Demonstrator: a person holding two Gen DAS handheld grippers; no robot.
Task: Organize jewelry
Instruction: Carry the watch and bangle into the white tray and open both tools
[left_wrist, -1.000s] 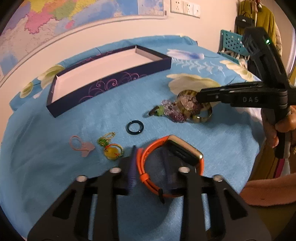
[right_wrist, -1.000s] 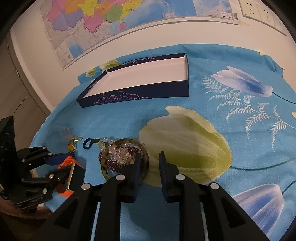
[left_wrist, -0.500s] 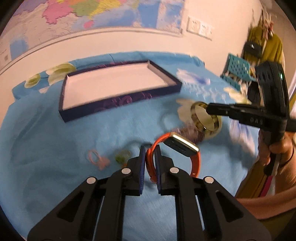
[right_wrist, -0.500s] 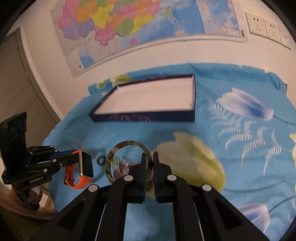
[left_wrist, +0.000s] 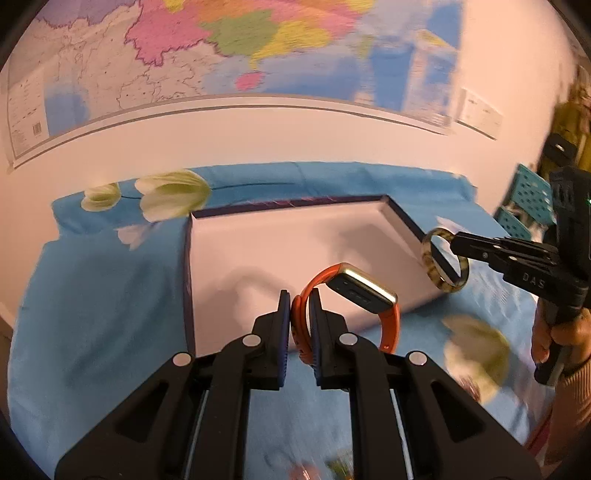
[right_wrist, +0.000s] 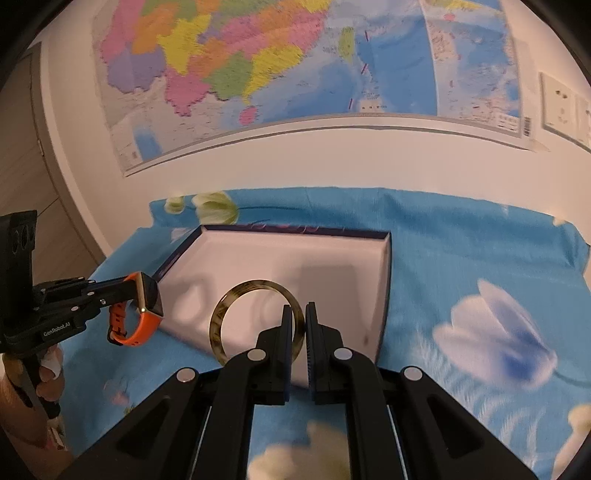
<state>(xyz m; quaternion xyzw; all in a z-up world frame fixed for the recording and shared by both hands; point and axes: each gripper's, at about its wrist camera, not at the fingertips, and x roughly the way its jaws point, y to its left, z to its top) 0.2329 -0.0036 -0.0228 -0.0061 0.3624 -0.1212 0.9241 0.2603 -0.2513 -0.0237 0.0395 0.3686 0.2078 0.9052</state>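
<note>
a blue flowered cloth (right_wrist: 461, 258) is spread over the counter, and a wall map (right_wrist: 295, 55) is hung on the far wall. a shallow dark-rimmed tray (left_wrist: 192, 258) with a white floor is laid on the cloth, its long axis left to right. small trinkets are seen blurred at the near edge; their kind cannot be told. an orange smartwatch (left_wrist: 358, 295) is held clear above the tray's near edge, its strap pinched edge-on by the jaws of the left gripper (left_wrist: 300, 310), its face turned up and right. a mottled bangle (right_wrist: 256, 323) is pinched at its rim by the jaws of the right gripper (right_wrist: 297, 325), stood upright over the tray's near right part. both grippers are held level, pointing far.
</note>
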